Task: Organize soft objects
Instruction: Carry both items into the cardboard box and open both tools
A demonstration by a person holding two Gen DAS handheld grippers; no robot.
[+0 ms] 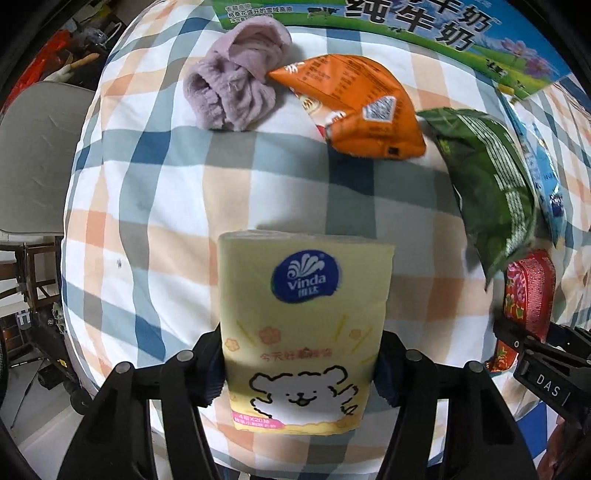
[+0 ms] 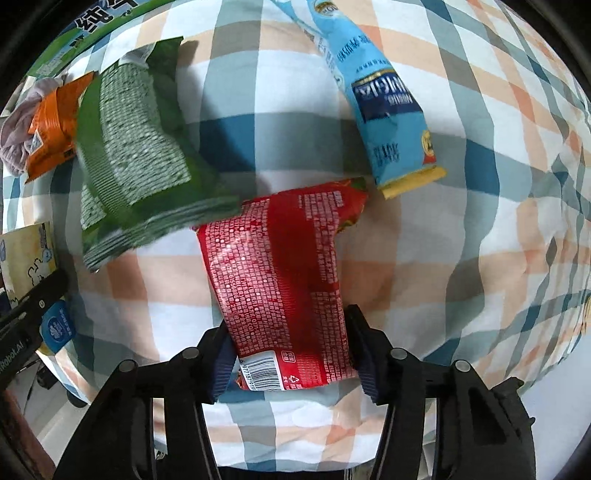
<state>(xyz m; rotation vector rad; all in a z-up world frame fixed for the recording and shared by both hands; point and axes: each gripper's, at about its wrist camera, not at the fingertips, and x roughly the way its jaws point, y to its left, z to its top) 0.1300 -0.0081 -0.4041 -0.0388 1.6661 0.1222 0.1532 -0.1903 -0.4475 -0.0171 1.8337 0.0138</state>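
Checkered bedsheet [image 1: 177, 155] underneath; my left gripper [image 1: 300, 365] clamps yellow tissue pack [image 1: 304, 317], my right gripper [image 2: 291, 360] clamps red snack bag [image 2: 280, 273] beside green bag [image 2: 136, 155].

bare cloth [image 1: 177, 206] ahead, snack packets [image 1: 491, 184] right

You are working in a lived-in home room: a bed-like surface under a blue, orange and white checked cotton sheet [image 1: 155, 206], a grey cushioned chair seat [image 1: 33, 155] at nine o'clock, a green-printed cardboard milk carton [image 1: 424, 26] at twelve.
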